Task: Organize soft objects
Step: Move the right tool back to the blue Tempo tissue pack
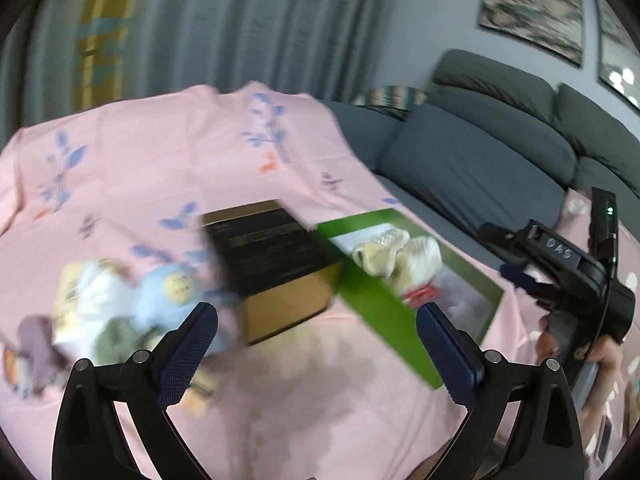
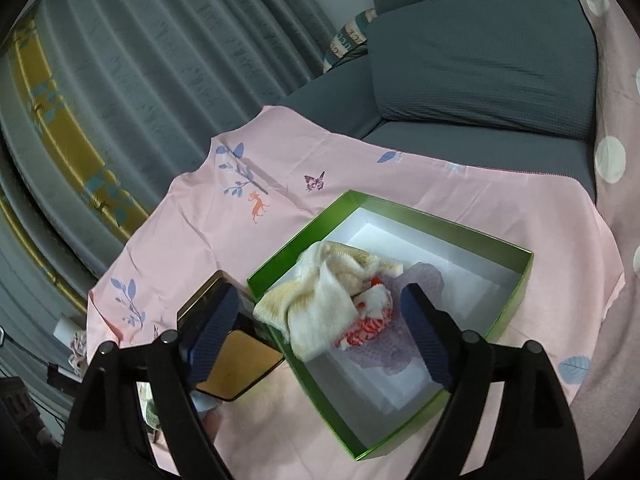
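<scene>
A green box [image 2: 516, 280] with a white inside lies on the pink sheet [image 2: 240, 220]; it also shows in the left wrist view [image 1: 372, 304]. In it lie cream socks [image 2: 320, 296], a red-and-white soft item [image 2: 368, 320] and a mauve cloth [image 2: 420, 280]. My right gripper [image 2: 320, 336] is open and empty just above the box. My left gripper [image 1: 316, 352] is open and empty above the sheet. A blurred pile of soft items lies to its left: a light blue plush [image 1: 168, 288], white cloth [image 1: 92, 292], a mauve piece [image 1: 36, 344].
A black-and-gold box [image 1: 276, 264] stands between the pile and the green box, and shows in the right wrist view [image 2: 236, 368]. A grey sofa [image 1: 500, 152] lies behind, with curtains [image 2: 160, 60] at the back. The right gripper's body [image 1: 580, 276] shows at the left view's right edge.
</scene>
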`<move>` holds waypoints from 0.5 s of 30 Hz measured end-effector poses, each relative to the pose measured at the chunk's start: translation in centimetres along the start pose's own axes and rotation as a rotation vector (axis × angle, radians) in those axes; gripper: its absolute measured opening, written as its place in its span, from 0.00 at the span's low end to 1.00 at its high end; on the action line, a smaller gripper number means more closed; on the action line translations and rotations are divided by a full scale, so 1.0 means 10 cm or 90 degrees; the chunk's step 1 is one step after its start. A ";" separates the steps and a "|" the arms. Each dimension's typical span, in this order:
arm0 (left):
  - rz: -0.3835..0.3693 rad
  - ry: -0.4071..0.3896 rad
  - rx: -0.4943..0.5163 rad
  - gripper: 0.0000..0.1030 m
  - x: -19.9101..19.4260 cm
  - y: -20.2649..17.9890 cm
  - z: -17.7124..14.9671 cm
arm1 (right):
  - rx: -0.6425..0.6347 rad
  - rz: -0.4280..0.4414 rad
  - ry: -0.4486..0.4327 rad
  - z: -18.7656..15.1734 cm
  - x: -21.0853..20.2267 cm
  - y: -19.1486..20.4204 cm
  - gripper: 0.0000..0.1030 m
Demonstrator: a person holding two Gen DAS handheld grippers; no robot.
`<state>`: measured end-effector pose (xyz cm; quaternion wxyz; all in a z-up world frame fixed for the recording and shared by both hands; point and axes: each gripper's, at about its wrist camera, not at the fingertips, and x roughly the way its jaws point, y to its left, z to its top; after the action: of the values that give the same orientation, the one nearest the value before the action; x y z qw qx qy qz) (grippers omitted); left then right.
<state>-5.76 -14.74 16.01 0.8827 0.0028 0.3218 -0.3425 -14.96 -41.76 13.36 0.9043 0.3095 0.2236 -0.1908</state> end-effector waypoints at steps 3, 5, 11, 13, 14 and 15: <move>0.038 0.002 -0.029 0.97 -0.19 0.29 -0.11 | -0.018 0.005 0.001 -0.03 -0.03 0.12 0.83; 0.061 0.003 -0.049 0.97 -0.31 0.50 -0.20 | -0.036 0.013 0.003 -0.06 -0.03 0.23 0.85; 0.095 -0.027 -0.158 0.97 -0.75 1.18 -0.50 | -0.101 0.048 0.022 -0.19 -0.01 0.64 0.88; 0.115 -0.039 -0.189 0.97 -0.84 1.41 -0.58 | -0.128 0.054 0.029 -0.26 0.01 0.82 0.90; 0.125 -0.046 -0.196 0.97 -0.87 1.50 -0.63 | -0.142 0.057 0.032 -0.31 0.02 0.91 0.92; 0.140 -0.057 -0.202 0.97 -0.90 1.60 -0.69 | -0.158 0.062 0.037 -0.36 0.04 1.00 0.93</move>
<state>-5.04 4.48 12.27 0.9176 -0.1167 0.3297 -0.1890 -10.82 -32.14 15.37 0.9370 0.2113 0.2561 -0.1087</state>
